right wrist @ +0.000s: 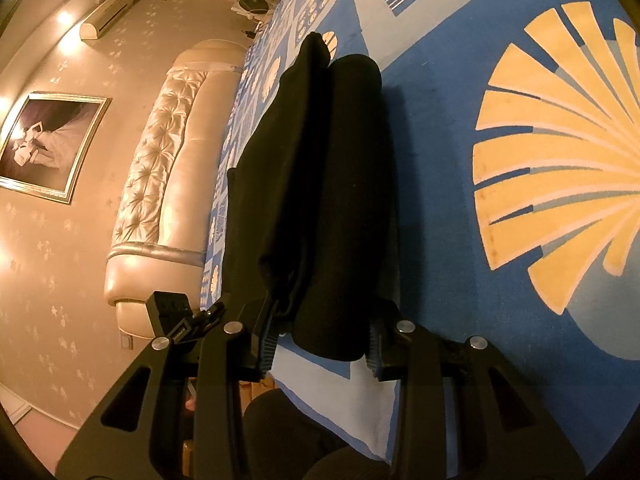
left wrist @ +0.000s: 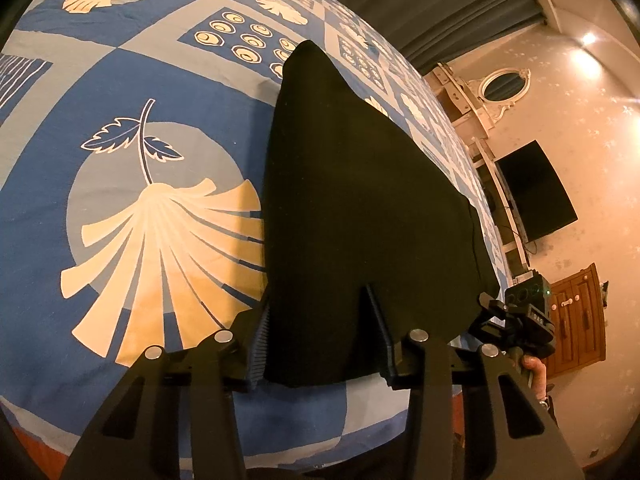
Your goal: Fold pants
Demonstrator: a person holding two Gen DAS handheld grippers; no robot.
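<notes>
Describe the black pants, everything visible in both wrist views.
The black pants are plain, matte, soft-looking fabric with no visible seams or pockets. They lie lengthwise on the blue patterned bedspread, running away from both cameras. The right wrist view shows them doubled into two long layers side by side. The near end sits between the fingers of the left gripper and the right gripper; each appears closed on the cloth.

Matt black cloth pants point(left wrist: 360, 220) lie on a smooth printed cotton-like bedspread point(left wrist: 120, 92).
</notes>
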